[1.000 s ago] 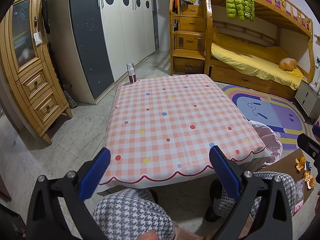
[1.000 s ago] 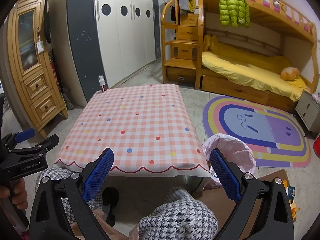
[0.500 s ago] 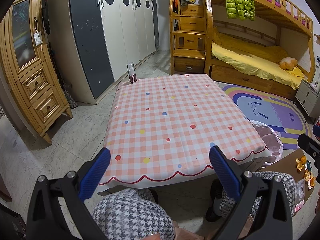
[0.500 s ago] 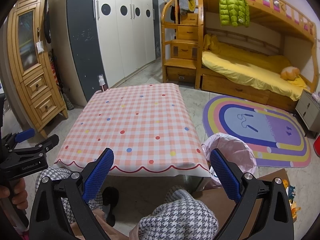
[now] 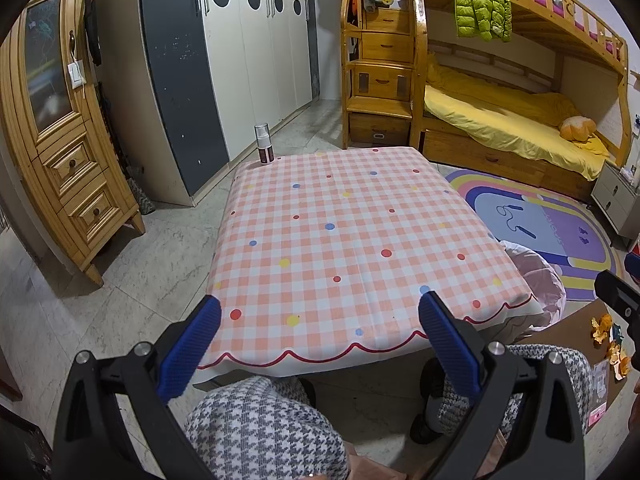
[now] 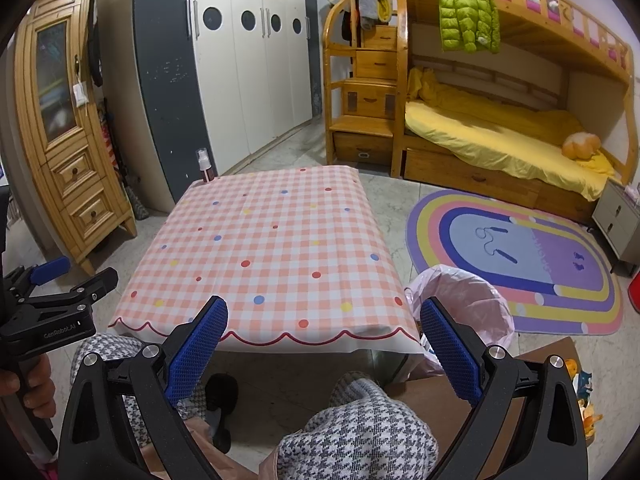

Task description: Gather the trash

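A low table with a pink checked cloth (image 5: 344, 240) stands in front of me; it also shows in the right wrist view (image 6: 264, 248). A small spray bottle (image 5: 263, 150) stands at its far left corner. A bin lined with a pink bag (image 6: 464, 300) sits on the floor at the table's right. Orange peel scraps (image 5: 606, 336) lie on brown cardboard (image 6: 440, 396) at the right. My left gripper (image 5: 320, 332) is open and empty above the table's near edge. My right gripper (image 6: 324, 332) is open and empty, beside the bin.
A wooden cabinet (image 5: 60, 152) stands at the left and wardrobes (image 5: 240, 60) at the back. A bunk bed with yellow bedding (image 5: 500, 120) and a rainbow rug (image 6: 520, 256) are at the right. My knees in houndstooth trousers (image 5: 260, 428) are below the grippers.
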Tool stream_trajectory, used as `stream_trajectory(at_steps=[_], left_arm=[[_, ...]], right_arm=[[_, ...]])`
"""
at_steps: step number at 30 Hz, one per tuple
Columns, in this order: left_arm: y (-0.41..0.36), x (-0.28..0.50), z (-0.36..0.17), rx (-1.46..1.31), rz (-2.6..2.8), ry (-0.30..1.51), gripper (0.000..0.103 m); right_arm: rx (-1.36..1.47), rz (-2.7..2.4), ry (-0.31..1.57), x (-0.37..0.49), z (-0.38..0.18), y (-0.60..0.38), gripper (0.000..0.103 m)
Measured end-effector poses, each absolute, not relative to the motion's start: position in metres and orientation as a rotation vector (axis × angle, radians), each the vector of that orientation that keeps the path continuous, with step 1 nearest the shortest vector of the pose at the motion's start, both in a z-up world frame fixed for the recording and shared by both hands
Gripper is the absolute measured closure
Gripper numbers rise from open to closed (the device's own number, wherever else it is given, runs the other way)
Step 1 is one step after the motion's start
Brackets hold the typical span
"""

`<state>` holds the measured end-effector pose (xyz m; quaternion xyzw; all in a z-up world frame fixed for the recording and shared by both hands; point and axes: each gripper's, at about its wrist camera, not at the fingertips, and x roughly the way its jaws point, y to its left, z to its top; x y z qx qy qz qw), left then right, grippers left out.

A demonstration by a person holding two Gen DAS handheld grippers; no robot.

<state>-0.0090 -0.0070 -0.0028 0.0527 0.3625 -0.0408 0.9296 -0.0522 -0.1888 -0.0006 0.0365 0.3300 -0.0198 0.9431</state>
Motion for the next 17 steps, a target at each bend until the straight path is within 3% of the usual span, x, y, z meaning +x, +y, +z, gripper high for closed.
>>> stream_trajectory(at_steps=[17], left_arm=[[-0.025,-0.001,-0.007,0.152,-0.087,0.735,0.007]], right_arm=[[0.115,-0.066,0.673,-0.050,-0.011,-0.209,0.007]])
